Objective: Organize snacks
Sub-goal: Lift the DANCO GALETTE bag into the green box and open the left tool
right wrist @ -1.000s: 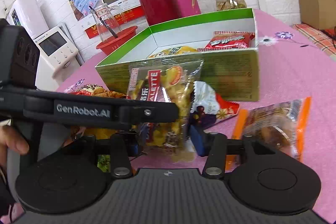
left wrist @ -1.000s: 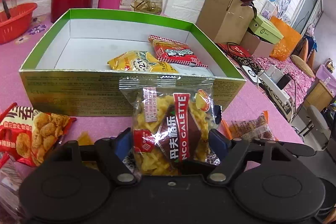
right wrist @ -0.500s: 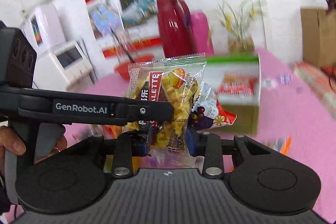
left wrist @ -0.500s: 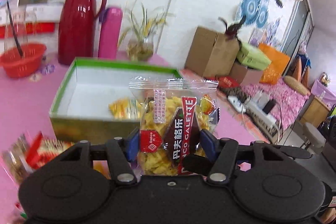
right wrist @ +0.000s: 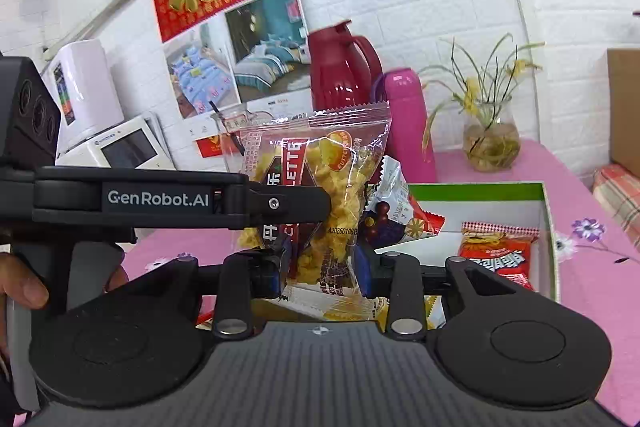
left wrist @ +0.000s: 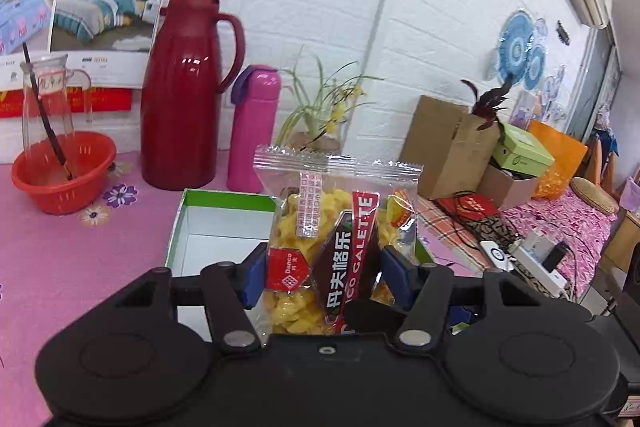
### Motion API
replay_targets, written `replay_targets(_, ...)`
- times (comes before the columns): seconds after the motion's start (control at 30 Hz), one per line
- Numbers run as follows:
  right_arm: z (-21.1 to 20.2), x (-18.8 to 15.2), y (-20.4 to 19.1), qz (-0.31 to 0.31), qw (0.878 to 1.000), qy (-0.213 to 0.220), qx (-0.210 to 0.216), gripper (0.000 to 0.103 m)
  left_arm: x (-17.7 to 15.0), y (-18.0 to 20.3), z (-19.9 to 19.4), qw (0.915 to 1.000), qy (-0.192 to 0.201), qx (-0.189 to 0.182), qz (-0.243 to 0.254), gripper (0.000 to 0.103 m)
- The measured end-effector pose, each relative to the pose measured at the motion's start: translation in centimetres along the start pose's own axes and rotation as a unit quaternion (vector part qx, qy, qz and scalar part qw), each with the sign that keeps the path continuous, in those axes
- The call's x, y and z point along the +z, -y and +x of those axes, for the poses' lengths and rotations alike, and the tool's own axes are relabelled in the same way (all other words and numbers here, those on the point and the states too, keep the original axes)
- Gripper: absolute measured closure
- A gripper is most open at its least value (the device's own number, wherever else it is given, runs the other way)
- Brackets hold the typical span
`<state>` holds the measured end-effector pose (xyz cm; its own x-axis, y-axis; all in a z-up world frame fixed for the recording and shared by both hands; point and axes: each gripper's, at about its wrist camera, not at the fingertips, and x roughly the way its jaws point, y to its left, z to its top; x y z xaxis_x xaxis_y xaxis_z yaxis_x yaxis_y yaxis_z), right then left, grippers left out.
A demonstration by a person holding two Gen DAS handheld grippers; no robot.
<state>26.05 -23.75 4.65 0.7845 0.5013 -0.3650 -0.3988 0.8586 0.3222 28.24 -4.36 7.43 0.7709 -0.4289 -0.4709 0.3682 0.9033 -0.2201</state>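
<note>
While both grippers hang over the box (left wrist: 224,197), the bag (left wrist: 332,227) of yellow crisps stands upright in the air above it. The left gripper (left wrist: 326,275) has it pinched between its blue pads, and the right gripper (right wrist: 319,275) is closed in narrow on the bag's lower part, from the other side.

Down below is the table (left wrist: 80,259) in its pink flowered cloth. On it are a red basket (left wrist: 60,171) with a glass jug in it, a red flask (left wrist: 180,107), a pink bottle (left wrist: 256,131) and a vase (right wrist: 490,147) of yellow-flowered stems, all lined up against a white brick wall. Bedding posters and a red-and-gold hanging sit on that wall. Off to the side is a carton (left wrist: 448,147), with clutter and cables beyond it.

In the right view, a red snack (right wrist: 496,255) lies in the box by its far-right wall. The near half of the box is hidden under the grippers. A silver-and-purple pack (right wrist: 394,215) peeks out from behind the bag, and I can't tell what holds it. The left gripper's body covers the bag's left edge in that view, with a thumb (right wrist: 24,291) cut off at the frame.
</note>
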Motion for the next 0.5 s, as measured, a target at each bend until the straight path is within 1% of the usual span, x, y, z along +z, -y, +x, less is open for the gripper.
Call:
replay_targets(0.07,1.5,-0.3,0.4,0.002,1.000,-0.007,-0.005,0.043,-0.1,-1.0,1.3,1.0000,-0.008,0.004,-0.001,0.048)
replay_targets(0.1,2.3,-0.5,0.3,0.001,1.000,-0.009,-0.011,0.035,-0.2,-1.5,2.1,0.9999,-0.013,0.004,-0.002,0.048)
replay_targets(0.13,3.0,-0.8,0.3,-0.007,1.000,-0.014,-0.023,0.027,-0.4,-1.9,2.7,0.9998,-0.022,0.003,-0.003,0.032)
replay_targets(0.17,3.5,-1.1,0.3,-0.019,0.999,-0.020,-0.032,0.016,-0.6,-2.3,3.2,0.9995,-0.031,0.002,-0.006,0.018)
replay_targets(0.2,3.6,-1.4,0.2,-0.030,0.999,-0.022,-0.039,0.000,-0.9,-2.6,3.6,0.9992,-0.038,0.008,-0.013,0.000)
replay_targets(0.27,3.3,-2.0,0.2,-0.054,0.997,-0.021,-0.043,0.000,-1.3,-2.9,3.4,0.9991,-0.031,0.022,-0.018,0.000)
replay_targets(0.33,2.6,-2.3,0.2,-0.068,0.997,-0.023,-0.041,0.000,-1.5,-2.9,2.9,0.9993,-0.027,0.027,-0.009,0.000)
replay_targets(0.43,0.9,-1.9,0.0,-0.068,0.997,-0.016,-0.037,0.000,-1.4,-2.5,1.6,0.9992,-0.023,0.032,-0.010,0.000)
replay_targets(0.5,-0.8,-1.5,-0.5,-0.066,0.997,-0.004,-0.036,0.000,-1.3,-2.1,0.1,0.9994,-0.014,0.028,-0.016,0.000)
